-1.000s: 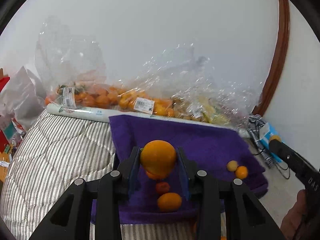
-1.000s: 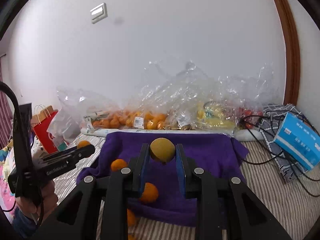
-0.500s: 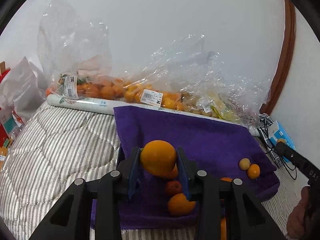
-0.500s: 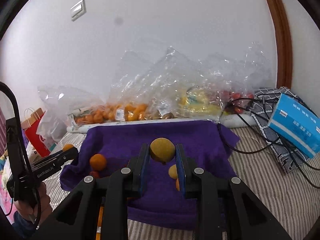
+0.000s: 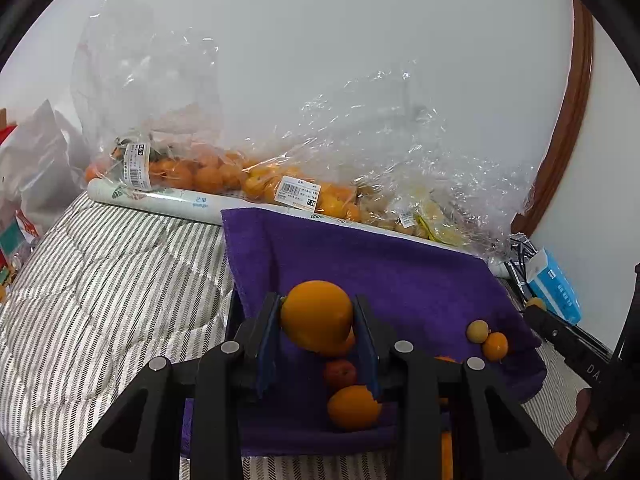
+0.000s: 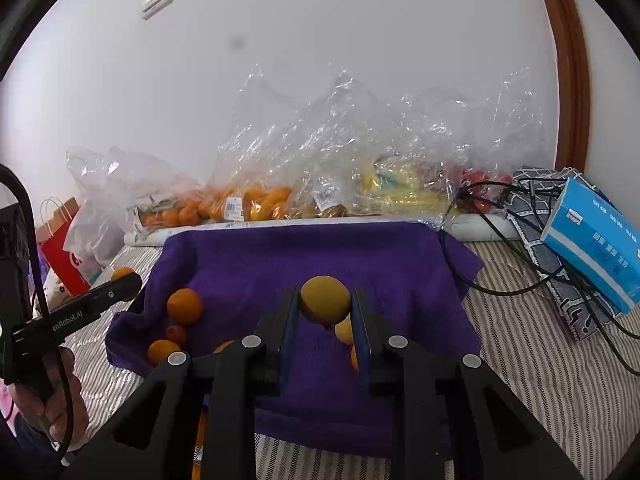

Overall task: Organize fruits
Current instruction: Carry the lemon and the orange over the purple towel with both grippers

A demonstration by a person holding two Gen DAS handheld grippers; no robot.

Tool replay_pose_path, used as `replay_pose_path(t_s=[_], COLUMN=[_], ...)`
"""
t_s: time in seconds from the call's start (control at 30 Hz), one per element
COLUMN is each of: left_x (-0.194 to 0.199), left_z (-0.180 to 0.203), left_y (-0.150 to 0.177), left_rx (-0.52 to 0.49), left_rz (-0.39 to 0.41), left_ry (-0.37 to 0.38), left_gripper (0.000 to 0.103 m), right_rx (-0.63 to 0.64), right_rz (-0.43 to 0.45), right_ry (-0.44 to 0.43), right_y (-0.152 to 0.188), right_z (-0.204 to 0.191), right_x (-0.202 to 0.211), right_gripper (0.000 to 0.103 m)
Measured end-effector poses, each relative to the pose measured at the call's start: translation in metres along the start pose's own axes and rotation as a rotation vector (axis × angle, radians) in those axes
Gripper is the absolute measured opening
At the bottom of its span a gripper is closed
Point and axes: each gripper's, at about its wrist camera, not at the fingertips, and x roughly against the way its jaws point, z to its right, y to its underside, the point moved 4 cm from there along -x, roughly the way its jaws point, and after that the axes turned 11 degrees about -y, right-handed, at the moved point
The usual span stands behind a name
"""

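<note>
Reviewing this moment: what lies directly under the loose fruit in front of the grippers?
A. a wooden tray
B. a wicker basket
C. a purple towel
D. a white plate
C: the loose oranges and smaller fruit sit on a purple towel spread over the striped bedding.

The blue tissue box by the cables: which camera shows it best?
The right wrist view: the blue tissue box lies nearly whole on the striped bedding, its printed side readable. The left wrist view catches only a small, squeezed box at the far right edge.
</note>
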Motion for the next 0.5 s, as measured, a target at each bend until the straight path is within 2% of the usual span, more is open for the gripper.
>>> replay_pose_path(t_s=[0.5], left_x=[-0.0019], left_z=[0.0003], left_y=[0.0024], left_rx=[-0.001], left_rz=[-0.008], left_ry=[0.002], left_gripper=[0.034], right_rx=[0.014], right_rz=[-0.038], right_ry=[0.006], right_y=[0.0056], right_z=[-0.0035], right_x=[-0.0089], right_gripper=[0.026])
